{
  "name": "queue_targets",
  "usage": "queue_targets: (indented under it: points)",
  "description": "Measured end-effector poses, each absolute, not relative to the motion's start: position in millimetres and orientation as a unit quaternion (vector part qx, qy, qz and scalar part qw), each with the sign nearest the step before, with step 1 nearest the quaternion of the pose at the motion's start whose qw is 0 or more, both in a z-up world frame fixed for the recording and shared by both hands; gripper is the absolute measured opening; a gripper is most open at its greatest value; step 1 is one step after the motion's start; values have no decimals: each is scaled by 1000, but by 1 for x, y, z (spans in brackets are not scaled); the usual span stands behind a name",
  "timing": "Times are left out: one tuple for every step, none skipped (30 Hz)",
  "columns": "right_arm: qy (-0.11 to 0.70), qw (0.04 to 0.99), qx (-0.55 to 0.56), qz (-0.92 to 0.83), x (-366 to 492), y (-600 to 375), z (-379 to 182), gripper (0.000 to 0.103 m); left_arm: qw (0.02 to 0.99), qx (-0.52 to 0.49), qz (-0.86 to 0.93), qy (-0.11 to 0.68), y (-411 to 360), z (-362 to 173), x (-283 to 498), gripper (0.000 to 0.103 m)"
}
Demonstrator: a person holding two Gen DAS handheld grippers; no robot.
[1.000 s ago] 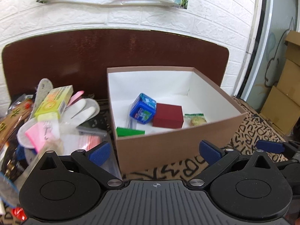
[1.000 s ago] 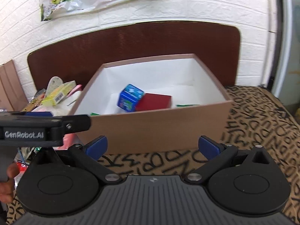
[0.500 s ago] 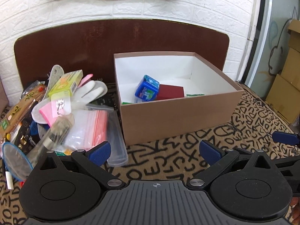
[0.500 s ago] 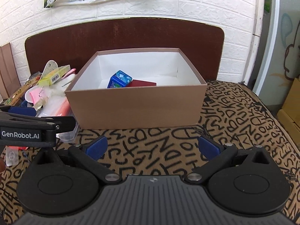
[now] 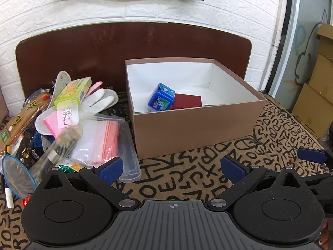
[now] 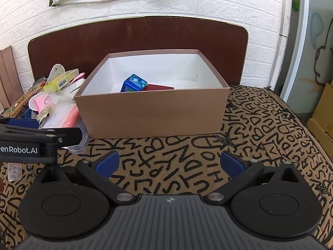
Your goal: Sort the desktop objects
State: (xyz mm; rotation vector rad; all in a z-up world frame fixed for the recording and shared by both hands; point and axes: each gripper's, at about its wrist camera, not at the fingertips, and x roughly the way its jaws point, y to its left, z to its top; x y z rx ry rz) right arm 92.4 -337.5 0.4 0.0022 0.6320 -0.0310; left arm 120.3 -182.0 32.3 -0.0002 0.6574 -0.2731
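Over on the left sits the heap of odds and ends: a round blue-rimmed mirror (image 5: 17, 175) at the near edge, a packet with Chinese lettering (image 5: 22, 120) behind it, a yellow-green carton (image 5: 72, 91) perched on top, a white glove (image 5: 100, 100) splayed toward the box, and a stack of zip bags with red strips (image 5: 100, 139) lying on a clear plastic case (image 5: 129, 156). The left gripper (image 5: 169, 169) hangs just above the lettered cloth (image 5: 187, 175), its blue-padded fingers (image 5: 110, 169) spread wide with nothing between them; the left pad sits just in front of the clear case (whether it touches I cannot tell). In the middle stands the brown cardboard box (image 5: 193, 125), white inside, holding a blue Mentos tub (image 5: 161, 100) tilted against a dark red box (image 5: 188, 102), with a sliver of something green behind that. To the right the right gripper (image 6: 169, 163) also hovers low over the cloth in front of the box, fingers (image 6: 231, 164) equally far apart and empty, touching nothing. From its camera the left tool's black arm (image 6: 41, 137) crosses at the left edge. Brown cartons (image 5: 318, 95) are stacked by the far right wall.
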Motion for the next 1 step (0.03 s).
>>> queue_targets:
  points:
    - [311,950,1,-15,93,-337,0,103,938,2,-132,321,-182,33,120,103]
